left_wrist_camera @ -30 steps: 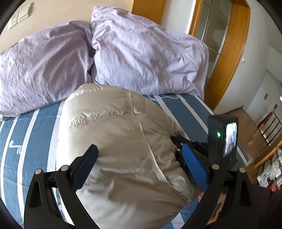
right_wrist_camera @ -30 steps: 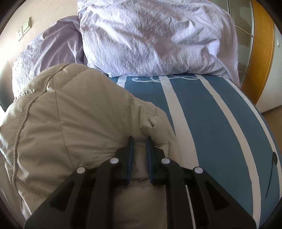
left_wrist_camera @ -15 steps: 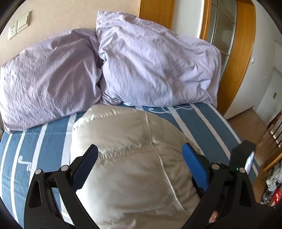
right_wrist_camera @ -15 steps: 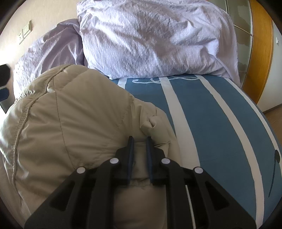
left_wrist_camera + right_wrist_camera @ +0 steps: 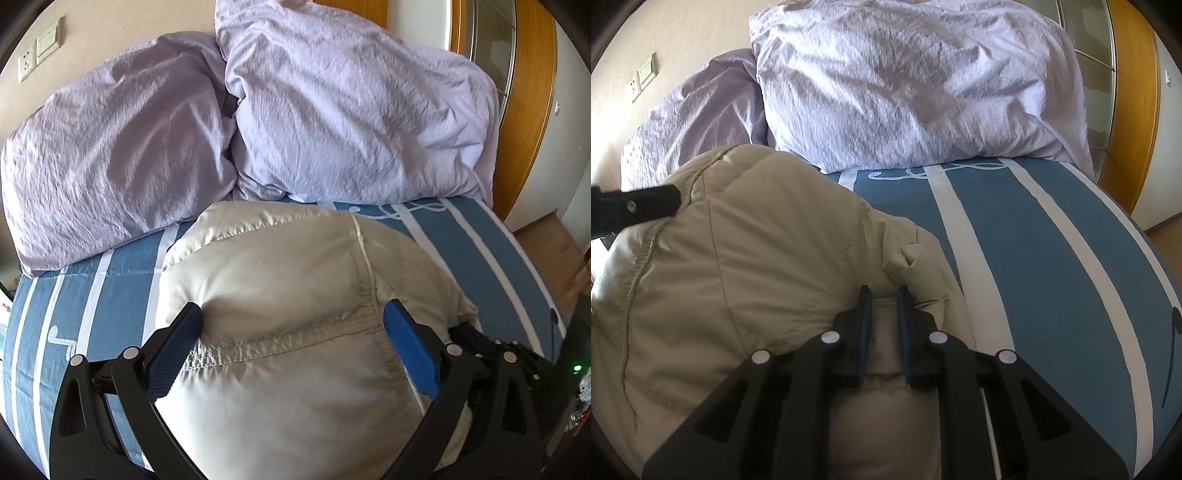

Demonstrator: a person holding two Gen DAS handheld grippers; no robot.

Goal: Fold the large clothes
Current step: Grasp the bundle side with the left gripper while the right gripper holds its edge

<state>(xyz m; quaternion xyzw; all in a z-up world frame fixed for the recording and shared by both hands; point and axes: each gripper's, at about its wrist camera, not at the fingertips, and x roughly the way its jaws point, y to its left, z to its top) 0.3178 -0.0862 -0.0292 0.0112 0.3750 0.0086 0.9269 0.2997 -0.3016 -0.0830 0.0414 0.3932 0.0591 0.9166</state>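
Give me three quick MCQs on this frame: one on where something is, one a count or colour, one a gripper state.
1. Where does the beige puffer jacket lie?
A. on the striped blue bed sheet
B. on the floor
C. on top of the pillows

2. How many lilac pillows are at the head of the bed?
A. one
B. two
C. four

3. What is the right gripper doing?
A. hanging open
B. pinching jacket fabric
C. holding a pillow

Answers:
1 A, sheet shows around the jacket.
2 B, two side by side.
3 B, jaws nearly closed with beige fabric between them.
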